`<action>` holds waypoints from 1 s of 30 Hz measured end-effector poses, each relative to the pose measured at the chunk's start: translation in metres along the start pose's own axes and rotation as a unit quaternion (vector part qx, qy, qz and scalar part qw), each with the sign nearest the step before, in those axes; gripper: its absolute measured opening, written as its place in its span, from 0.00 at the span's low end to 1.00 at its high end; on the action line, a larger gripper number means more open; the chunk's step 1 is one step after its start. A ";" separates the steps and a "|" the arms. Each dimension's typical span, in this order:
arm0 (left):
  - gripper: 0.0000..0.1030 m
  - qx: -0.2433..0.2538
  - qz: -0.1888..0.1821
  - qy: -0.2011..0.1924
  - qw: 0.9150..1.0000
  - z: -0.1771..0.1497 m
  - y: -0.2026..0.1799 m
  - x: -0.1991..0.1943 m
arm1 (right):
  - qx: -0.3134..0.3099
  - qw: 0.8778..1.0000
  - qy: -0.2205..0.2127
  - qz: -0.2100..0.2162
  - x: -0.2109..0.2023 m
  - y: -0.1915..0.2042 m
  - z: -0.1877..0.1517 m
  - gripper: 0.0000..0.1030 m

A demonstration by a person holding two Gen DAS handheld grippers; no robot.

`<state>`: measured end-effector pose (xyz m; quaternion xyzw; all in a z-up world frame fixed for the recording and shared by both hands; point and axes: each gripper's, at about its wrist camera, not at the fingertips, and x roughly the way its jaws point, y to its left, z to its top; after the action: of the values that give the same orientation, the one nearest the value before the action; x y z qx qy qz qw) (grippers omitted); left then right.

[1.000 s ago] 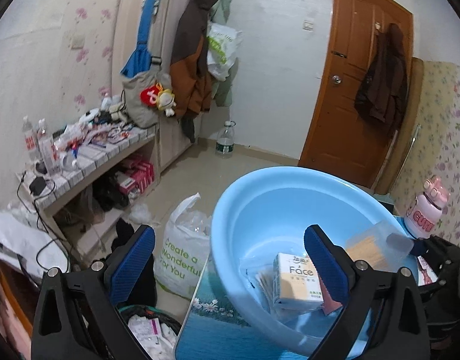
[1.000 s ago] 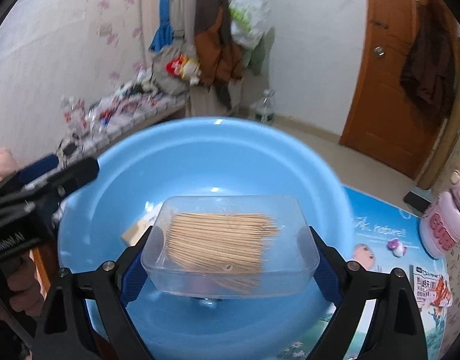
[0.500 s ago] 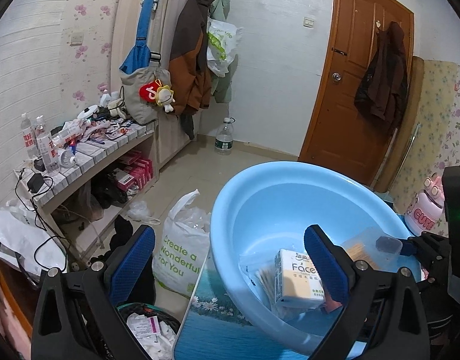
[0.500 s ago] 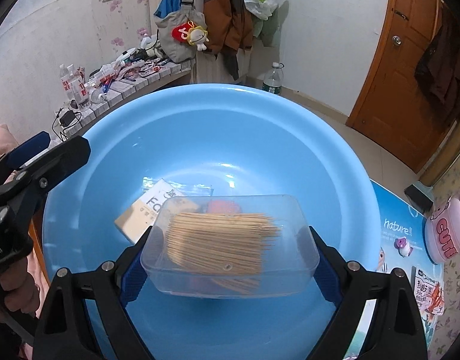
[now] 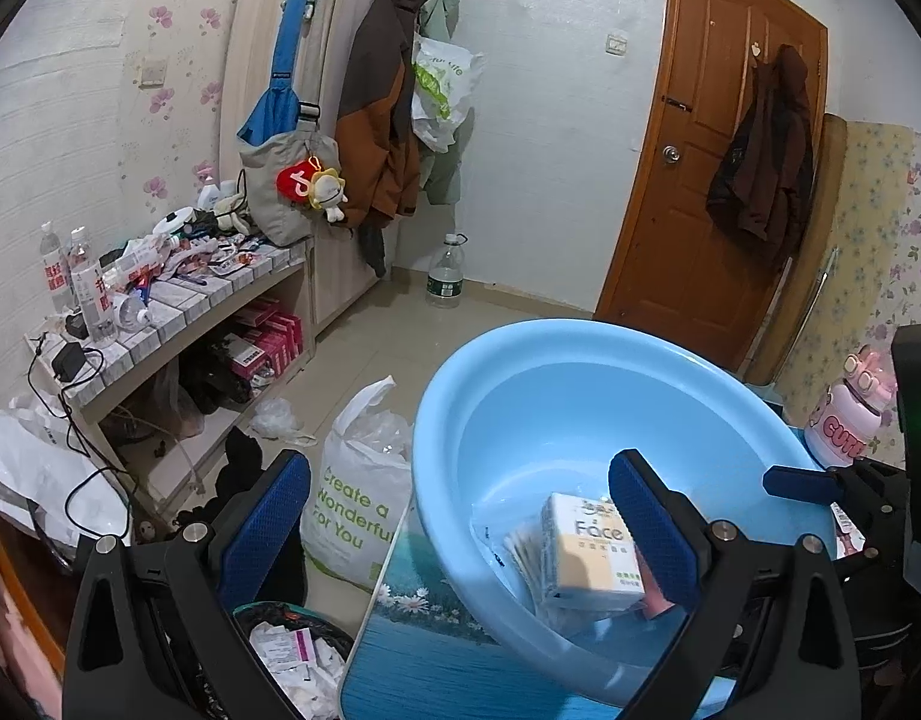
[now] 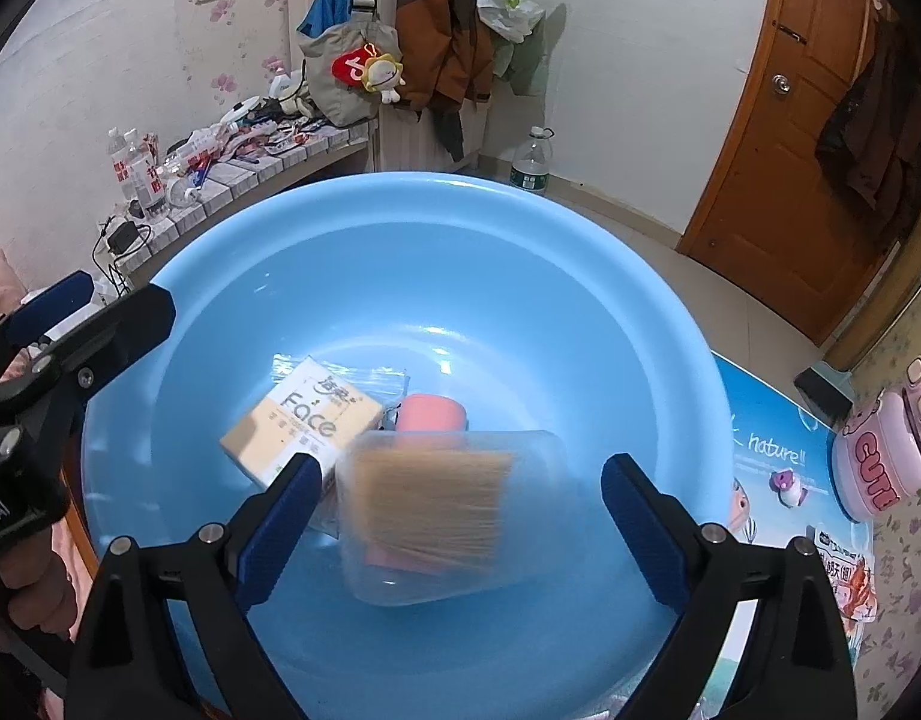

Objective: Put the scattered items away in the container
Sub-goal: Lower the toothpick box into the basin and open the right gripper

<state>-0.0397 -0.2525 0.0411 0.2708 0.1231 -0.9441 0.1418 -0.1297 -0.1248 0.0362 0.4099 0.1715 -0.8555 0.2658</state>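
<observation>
Toothpick box, blurred, lying in basin between spread right gripper fingers, untouched; tissue pack just left. Left gripper being held spread, empty, at basin's near-left rim. Pink bottle standing right on printed tabletop.

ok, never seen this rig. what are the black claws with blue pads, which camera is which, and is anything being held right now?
No robot here: a person carries a two-finger gripper in each hand, with a fisheye camera on each looking forward along the fingers.

In the left wrist view, the left gripper is open and holds nothing, beside the blue basin; the right one's tip shows at the right edge.

In the right wrist view, the right gripper is over the basin, open. The clear toothpick box between its fingers is blurred and touches neither pad, so it seems released.

In the basin lie a "Face" tissue pack and a pink object. On the table stands a pink bottle.
</observation>
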 end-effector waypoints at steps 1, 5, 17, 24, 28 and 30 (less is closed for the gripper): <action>0.98 0.000 0.000 0.000 1.000 0.000 0.000 0.000 | 0.001 1.000 -0.002 0.000 -0.002 -0.001 0.000 0.93; 0.98 0.000 -0.001 0.001 1.000 0.000 -0.001 -0.002 | 0.012 1.000 -0.016 -0.001 -0.015 -0.008 -0.003 0.93; 0.98 0.014 -0.017 -0.004 1.000 0.000 -0.020 -0.018 | 0.053 0.996 -0.068 0.015 -0.056 -0.038 -0.018 0.93; 0.99 0.021 -0.024 -0.012 0.999 0.003 -0.031 -0.032 | 0.067 0.994 -0.084 0.007 -0.077 -0.044 -0.029 0.93; 1.00 0.024 -0.030 -0.016 0.999 0.003 -0.039 -0.041 | 0.068 0.994 -0.091 -0.001 -0.091 -0.048 -0.037 0.93; 1.00 0.030 -0.033 -0.017 0.999 0.003 -0.045 -0.046 | 0.072 0.993 -0.093 -0.004 -0.095 -0.051 -0.039 0.93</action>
<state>-0.0188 -0.2027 0.0758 0.2543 0.1014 -0.9561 0.1043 -0.0864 -0.0338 0.0919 0.3456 0.0853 -0.9013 0.2470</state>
